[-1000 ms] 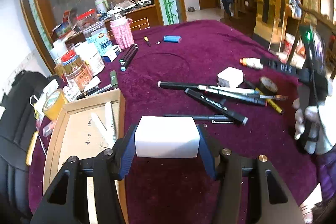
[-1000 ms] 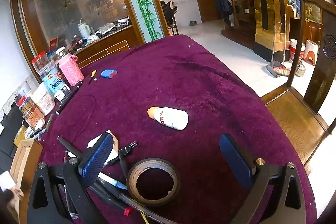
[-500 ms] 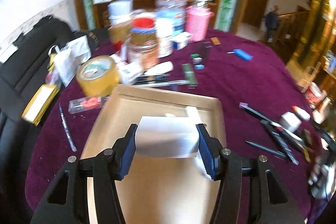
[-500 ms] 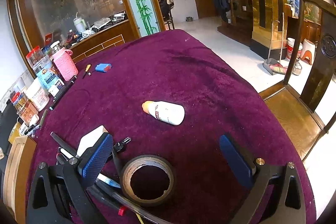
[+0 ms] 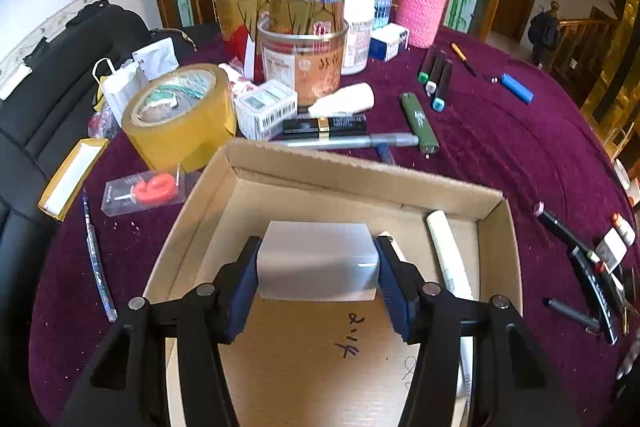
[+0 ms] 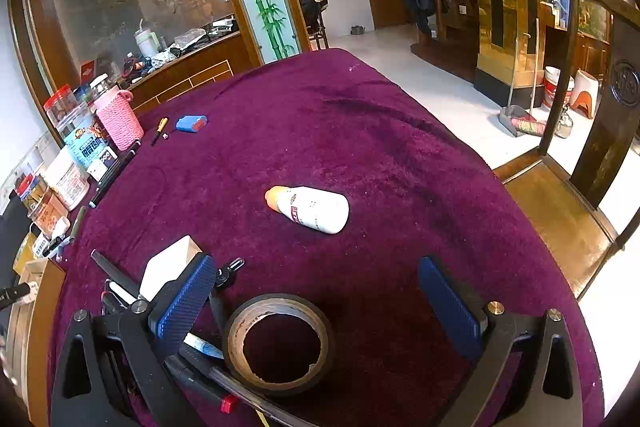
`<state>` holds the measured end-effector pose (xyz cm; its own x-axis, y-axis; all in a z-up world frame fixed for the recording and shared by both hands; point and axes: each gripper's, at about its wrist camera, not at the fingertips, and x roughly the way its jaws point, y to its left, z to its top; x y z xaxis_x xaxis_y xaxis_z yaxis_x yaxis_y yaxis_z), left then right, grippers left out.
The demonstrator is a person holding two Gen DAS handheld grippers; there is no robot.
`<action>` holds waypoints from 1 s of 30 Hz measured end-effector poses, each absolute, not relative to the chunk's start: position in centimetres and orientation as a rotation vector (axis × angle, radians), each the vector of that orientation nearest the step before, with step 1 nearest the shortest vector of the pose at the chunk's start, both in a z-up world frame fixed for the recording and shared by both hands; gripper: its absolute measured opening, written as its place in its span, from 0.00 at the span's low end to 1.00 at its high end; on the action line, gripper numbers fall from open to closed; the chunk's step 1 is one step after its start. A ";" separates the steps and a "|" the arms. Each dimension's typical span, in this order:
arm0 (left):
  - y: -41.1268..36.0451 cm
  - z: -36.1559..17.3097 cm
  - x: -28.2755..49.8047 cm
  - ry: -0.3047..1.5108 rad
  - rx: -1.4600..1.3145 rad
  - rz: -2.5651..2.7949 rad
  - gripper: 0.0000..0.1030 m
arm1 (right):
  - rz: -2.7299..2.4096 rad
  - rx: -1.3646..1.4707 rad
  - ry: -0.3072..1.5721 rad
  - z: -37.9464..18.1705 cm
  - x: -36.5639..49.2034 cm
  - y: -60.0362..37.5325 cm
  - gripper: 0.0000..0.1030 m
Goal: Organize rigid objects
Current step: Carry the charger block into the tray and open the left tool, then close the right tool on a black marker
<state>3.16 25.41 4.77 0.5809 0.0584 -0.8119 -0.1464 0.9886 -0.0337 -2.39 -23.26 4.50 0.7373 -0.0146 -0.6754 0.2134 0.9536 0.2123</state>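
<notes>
Left gripper (image 5: pixel 318 269) is clamped on a white block (image 5: pixel 318 261), blue pads pressed flat against both its ends, held over the open cardboard box (image 5: pixel 360 175). Block's long axis runs across the jaws, roughly parallel to the box's far wall. Key relation: block sits above the box floor, towards the far end, with a white marker (image 5: pixel 446 251) lying lengthwise just to its right, so I'd drop it straight down or slightly left to avoid landing on the marker. Can't tell how high the block is off the floor; the block hides what's directly under it. Right gripper (image 6: pixel 316 301) is spread wide and empty, hovering above a tape roll (image 6: pixel 280 343) on the purple cloth (image 6: pixel 360 131), white bottle (image 6: pixel 310 209) lying on its side further ahead. Pens (image 6: pixel 200 367) under its left finger are partly hidden, count unclear.
</notes>
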 end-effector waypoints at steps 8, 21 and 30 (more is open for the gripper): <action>26.3 8.3 0.2 0.871 -0.166 0.096 0.71 | -0.125 0.299 0.746 4.3 -2.2 -23.4 0.99; 20.3 14.3 -13.1 0.675 -0.245 -0.271 0.84 | 0.378 0.103 0.865 8.6 -3.6 -10.6 0.69; 19.3 11.6 -15.3 0.729 -0.206 -0.375 0.84 | 0.378 -0.056 1.035 4.1 0.2 -4.9 0.42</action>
